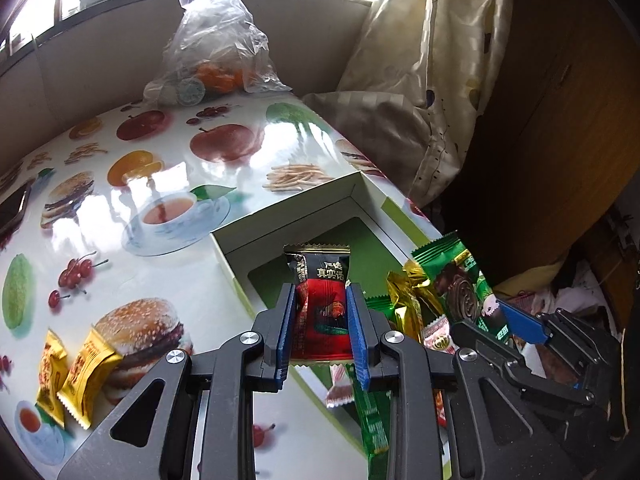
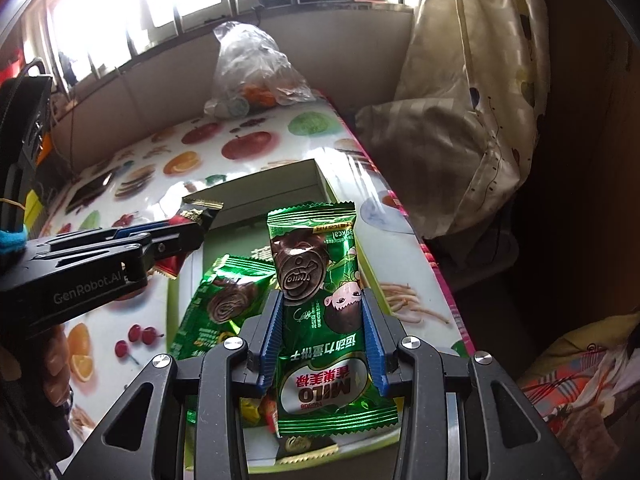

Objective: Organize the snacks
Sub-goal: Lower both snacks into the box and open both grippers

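Note:
My left gripper (image 1: 320, 300) is shut on a red and black snack packet (image 1: 322, 304) and holds it over the near end of an open white box with a green floor (image 1: 360, 240). My right gripper (image 2: 322, 312) is shut on a green Milo biscuit packet (image 2: 320, 320), held above the box (image 2: 280, 196). The left gripper (image 2: 176, 236) shows at the left of the right wrist view. A second green Milo packet (image 2: 224, 300), a gold packet (image 1: 408, 300) and small candies (image 1: 438, 336) lie near the box. Two yellow packets (image 1: 72, 372) lie on the table at left.
The table (image 1: 180, 152) has a glossy fruit-and-burger print. A clear plastic bag with oranges (image 1: 216, 52) stands at its far edge under the window. A phone (image 1: 14, 204) lies at far left. Curtains and bedding (image 1: 420, 92) hang past the table's right edge.

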Demonstrator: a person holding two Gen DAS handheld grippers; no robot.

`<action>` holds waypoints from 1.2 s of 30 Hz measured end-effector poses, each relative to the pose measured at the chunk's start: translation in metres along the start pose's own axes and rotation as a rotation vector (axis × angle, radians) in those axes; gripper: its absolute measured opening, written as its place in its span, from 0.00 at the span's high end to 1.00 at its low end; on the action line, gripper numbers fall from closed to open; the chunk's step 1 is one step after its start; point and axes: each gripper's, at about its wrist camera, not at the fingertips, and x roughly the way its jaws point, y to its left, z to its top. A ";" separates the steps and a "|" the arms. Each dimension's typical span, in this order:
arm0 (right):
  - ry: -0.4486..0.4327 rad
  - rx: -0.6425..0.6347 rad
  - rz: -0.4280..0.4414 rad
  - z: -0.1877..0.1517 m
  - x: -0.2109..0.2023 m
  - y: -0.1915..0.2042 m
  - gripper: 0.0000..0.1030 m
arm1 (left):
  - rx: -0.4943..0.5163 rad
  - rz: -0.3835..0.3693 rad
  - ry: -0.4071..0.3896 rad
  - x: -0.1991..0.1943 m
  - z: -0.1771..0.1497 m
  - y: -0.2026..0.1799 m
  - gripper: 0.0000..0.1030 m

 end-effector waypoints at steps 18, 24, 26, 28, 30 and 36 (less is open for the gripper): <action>0.037 -0.028 -0.010 0.008 0.032 0.004 0.64 | -0.023 0.031 0.046 0.037 0.010 0.007 0.75; 0.033 -0.045 -0.009 0.008 0.033 0.008 0.64 | -0.025 0.039 0.049 0.040 0.010 0.007 0.75; 0.031 -0.051 -0.011 0.008 0.033 0.009 0.64 | -0.026 0.036 0.057 0.041 0.010 0.007 0.75; 0.030 -0.053 -0.012 0.008 0.033 0.009 0.64 | -0.026 0.038 0.057 0.041 0.010 0.007 0.75; 0.030 -0.061 -0.017 0.007 0.033 0.010 0.64 | -0.030 0.032 0.056 0.041 0.010 0.008 0.75; 0.022 -0.078 -0.029 0.005 0.033 0.014 0.64 | -0.023 0.039 0.064 0.043 0.011 0.007 0.74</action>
